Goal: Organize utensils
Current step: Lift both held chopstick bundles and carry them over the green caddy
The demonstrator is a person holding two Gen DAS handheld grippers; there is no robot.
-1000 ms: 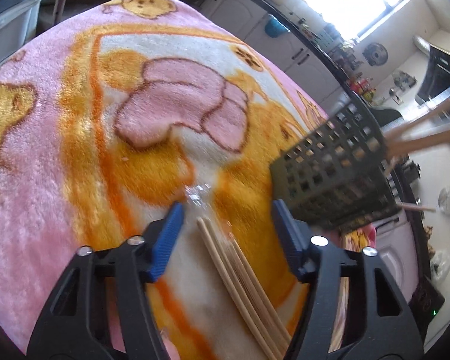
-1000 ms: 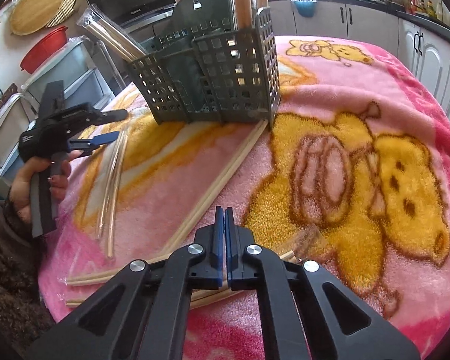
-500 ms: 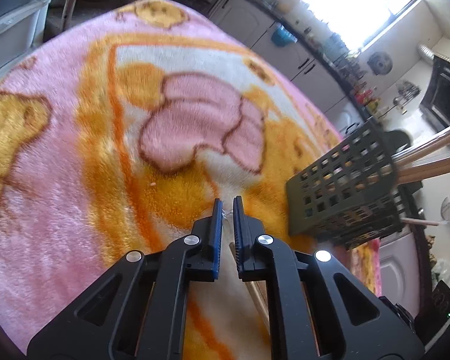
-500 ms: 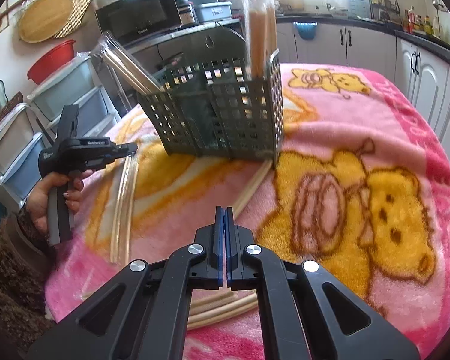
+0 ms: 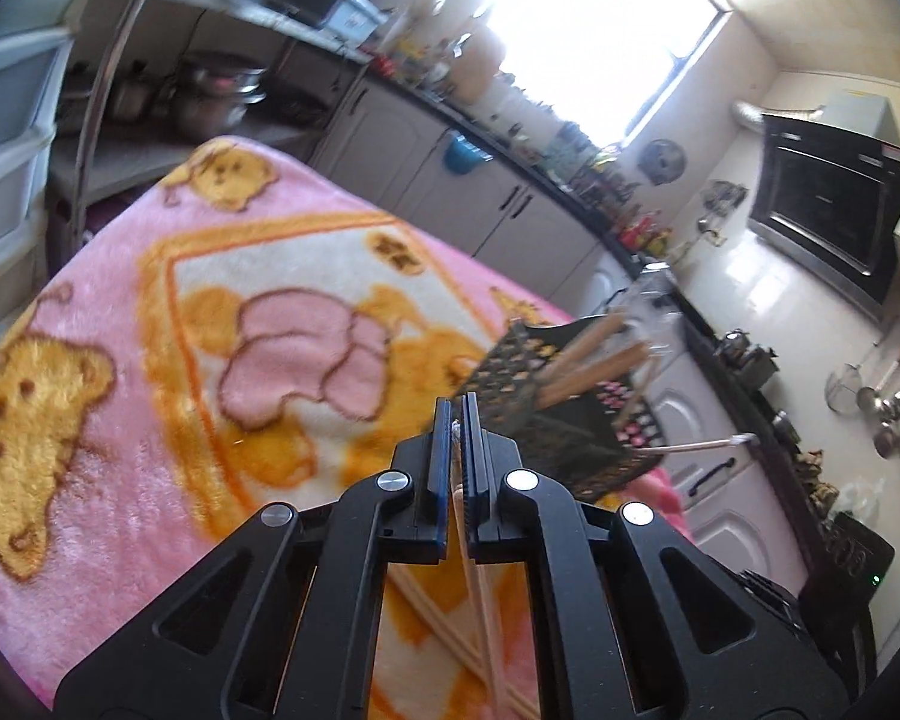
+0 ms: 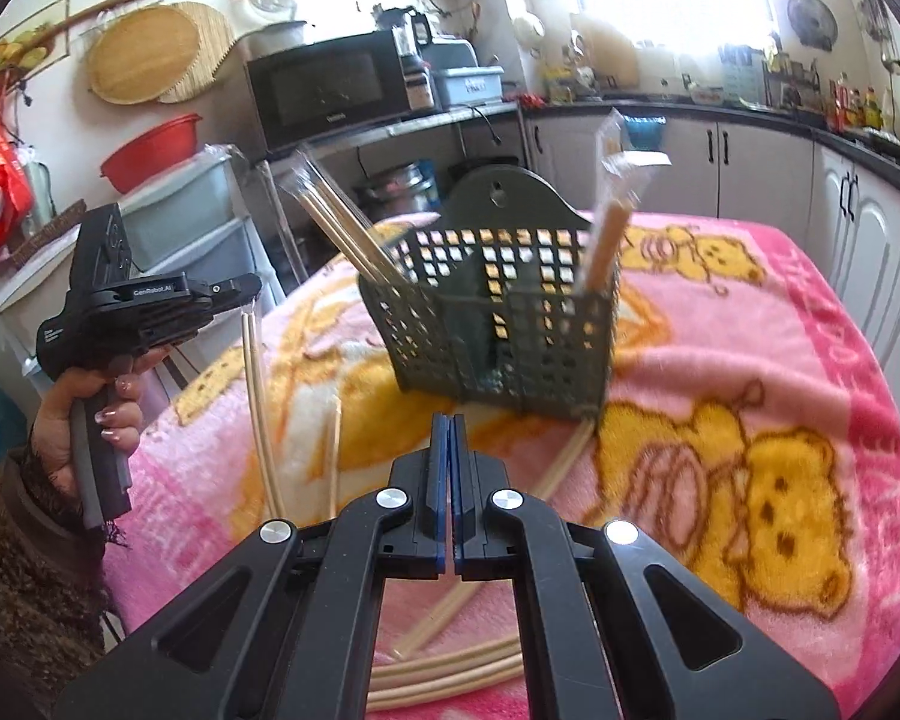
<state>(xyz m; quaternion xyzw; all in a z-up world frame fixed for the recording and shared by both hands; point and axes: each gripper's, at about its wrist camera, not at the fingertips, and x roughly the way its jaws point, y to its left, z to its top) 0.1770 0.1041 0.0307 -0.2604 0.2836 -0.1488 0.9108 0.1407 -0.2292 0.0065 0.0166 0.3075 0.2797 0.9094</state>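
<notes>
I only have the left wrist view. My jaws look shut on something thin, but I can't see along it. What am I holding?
Observer: The right wrist view shows the left gripper pinching the top end of a wrapped chopstick pair, which hangs down over the pink blanket.
Operator: Is the other gripper carrying anything?
Observer: No. The right gripper is shut and empty.
Operator: Any more to collect?
Observer: Yes, loose chopsticks lie on the blanket just below the right gripper.
</notes>
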